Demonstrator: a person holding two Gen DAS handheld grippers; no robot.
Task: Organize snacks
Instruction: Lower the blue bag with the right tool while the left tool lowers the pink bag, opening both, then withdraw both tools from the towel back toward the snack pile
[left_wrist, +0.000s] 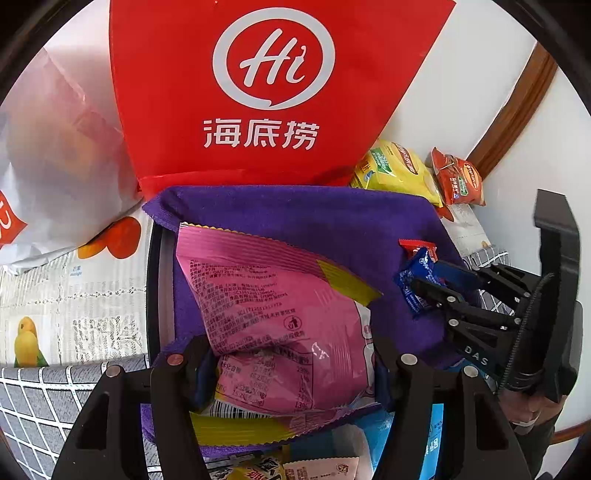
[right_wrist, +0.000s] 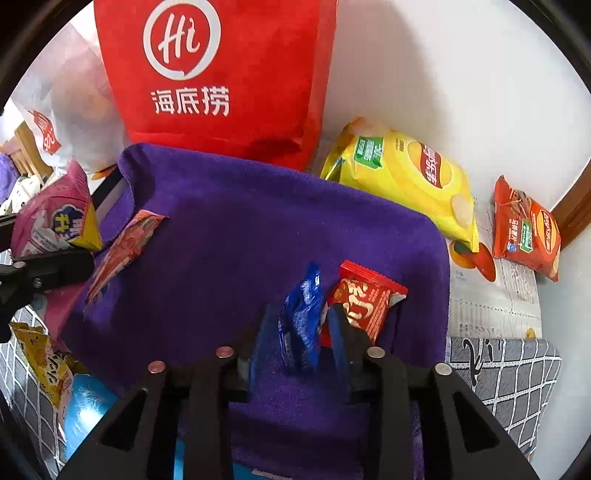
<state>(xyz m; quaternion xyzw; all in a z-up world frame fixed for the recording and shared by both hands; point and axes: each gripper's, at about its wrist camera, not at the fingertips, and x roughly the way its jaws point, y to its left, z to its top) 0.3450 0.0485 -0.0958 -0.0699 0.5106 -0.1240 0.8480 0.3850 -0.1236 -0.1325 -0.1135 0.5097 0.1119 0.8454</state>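
While over purple towel (right_wrist: 258, 221), pink packet (left_wrist: 266, 314) between left fingers (left_wrist: 384, 373)

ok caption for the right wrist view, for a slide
Right gripper open around a small blue packet on the purple towel, red packet beside it.

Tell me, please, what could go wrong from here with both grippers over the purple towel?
The small blue packet stands on edge between the right gripper fingers, beside the red packet; it may tip over or stick to a pad. The left gripper holds the large pink snack bag near one end, so it may sag or slip. Dragging either could bunch the purple towel.
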